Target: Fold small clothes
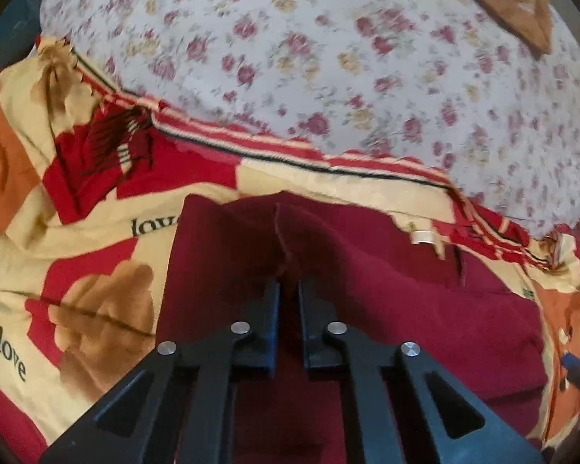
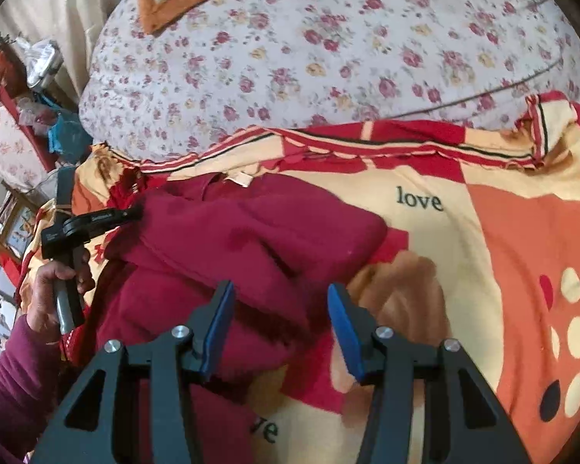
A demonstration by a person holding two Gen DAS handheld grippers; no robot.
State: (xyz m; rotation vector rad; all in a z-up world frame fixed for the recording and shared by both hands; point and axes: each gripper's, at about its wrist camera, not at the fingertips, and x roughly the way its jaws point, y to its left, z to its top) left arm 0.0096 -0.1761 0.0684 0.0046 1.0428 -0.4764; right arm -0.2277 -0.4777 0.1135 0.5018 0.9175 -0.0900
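Observation:
A dark red garment (image 1: 386, 278) lies on a yellow, red and orange bedspread (image 1: 58, 239) printed with "love". In the left wrist view my left gripper (image 1: 289, 284) is shut on a raised fold of the dark red garment. In the right wrist view the same garment (image 2: 251, 232) lies bunched with a white label near its far edge. My right gripper (image 2: 280, 290) is open over the garment's near right edge, with blue pads (image 2: 344, 321), holding nothing. The left gripper (image 2: 131, 212) shows at the garment's left edge, held by a hand.
A white floral quilt (image 1: 328, 58) is heaped behind the bedspread, with an orange-brown cushion (image 1: 522, 7) on top. It also shows in the right wrist view (image 2: 328, 58). Cluttered furniture and bags (image 2: 38, 89) stand at the left of the bed.

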